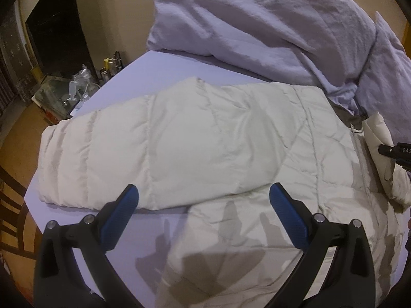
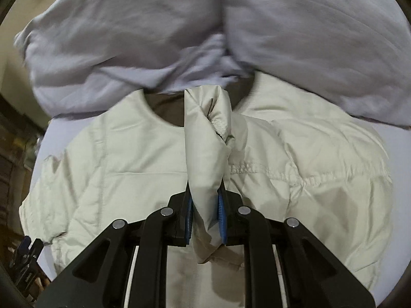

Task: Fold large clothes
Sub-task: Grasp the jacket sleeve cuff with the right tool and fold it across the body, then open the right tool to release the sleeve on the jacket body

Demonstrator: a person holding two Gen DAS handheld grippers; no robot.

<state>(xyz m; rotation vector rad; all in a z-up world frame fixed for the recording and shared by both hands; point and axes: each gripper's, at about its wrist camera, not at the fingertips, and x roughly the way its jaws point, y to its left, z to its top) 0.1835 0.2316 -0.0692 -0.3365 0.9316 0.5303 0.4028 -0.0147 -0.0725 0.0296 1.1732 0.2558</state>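
A cream quilted puffer jacket (image 1: 205, 138) lies spread on the lavender bed sheet (image 1: 179, 64), one sleeve stretched out to the left. My left gripper (image 1: 204, 195) is open and empty, hovering just above the jacket's lower part. My right gripper (image 2: 205, 192) is shut on a bunched fold of the jacket (image 2: 205, 138), lifted up over the jacket body near the dark-lined collar (image 2: 167, 110). The right gripper's tip also shows in the left wrist view (image 1: 388, 150) at the right edge, beside the raised fold. The left gripper shows at the lower left of the right wrist view (image 2: 25, 254).
A rumpled lavender duvet (image 1: 269, 25) is piled along the far side of the bed, touching the jacket's top edge. Left of the bed stand a glass table with bottles and clutter (image 1: 74, 87), a dark doorway, wooden floor and a chair (image 1: 10, 205).
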